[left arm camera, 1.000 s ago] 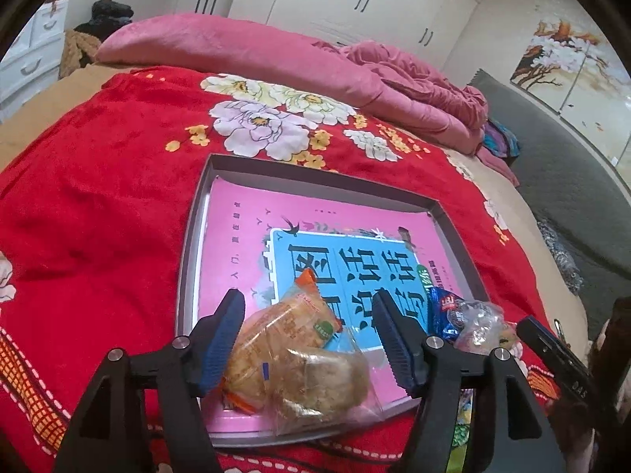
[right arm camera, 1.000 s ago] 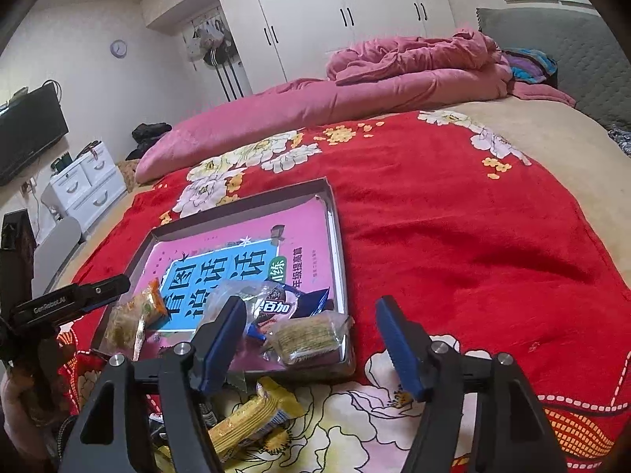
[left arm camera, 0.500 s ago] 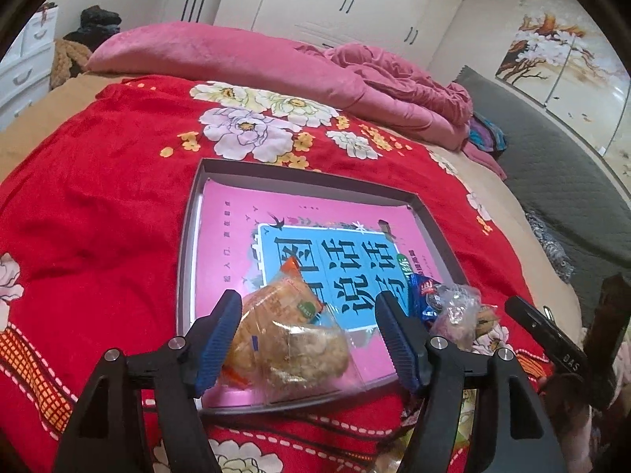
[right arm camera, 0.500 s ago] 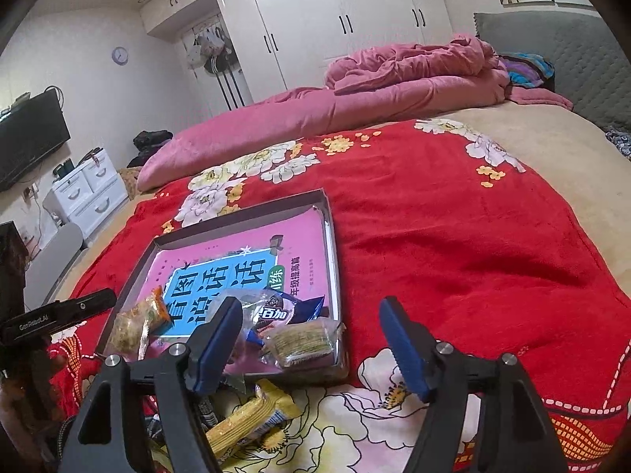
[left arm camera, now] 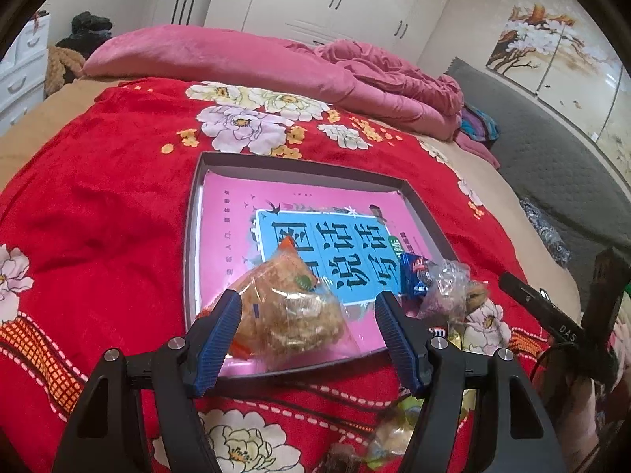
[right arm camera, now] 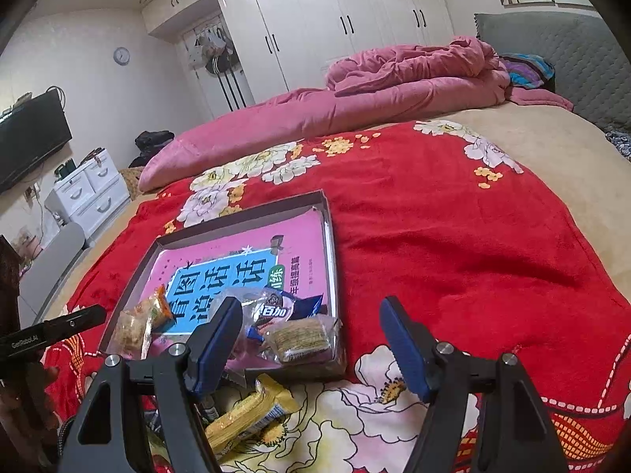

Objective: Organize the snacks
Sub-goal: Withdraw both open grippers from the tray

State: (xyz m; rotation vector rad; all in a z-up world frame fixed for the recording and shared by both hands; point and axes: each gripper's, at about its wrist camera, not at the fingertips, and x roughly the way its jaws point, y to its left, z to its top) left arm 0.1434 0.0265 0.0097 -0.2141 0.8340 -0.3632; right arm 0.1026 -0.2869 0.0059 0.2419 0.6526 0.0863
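A dark shallow tray holding a pink book lies on the red flowered blanket. An orange-and-clear cracker packet lies in the tray's near left corner. My left gripper hovers open above and just behind it, pads clear of the wrapper. A blue packet and a crumpled clear packet lie at the near right corner. In the right wrist view my right gripper stands open over the tray's near edge, above the blue packet and a round-cracker packet, holding nothing.
A yellow packet and other loose snacks lie on the blanket in front of the tray. A pink quilt is heaped at the bed's far side. The bed drops off to the left towards white drawers.
My left gripper has drawn back and up from the cracker packet, which stays in the tray. The right gripper has hardly moved; both sets of jaws stand a little wider.
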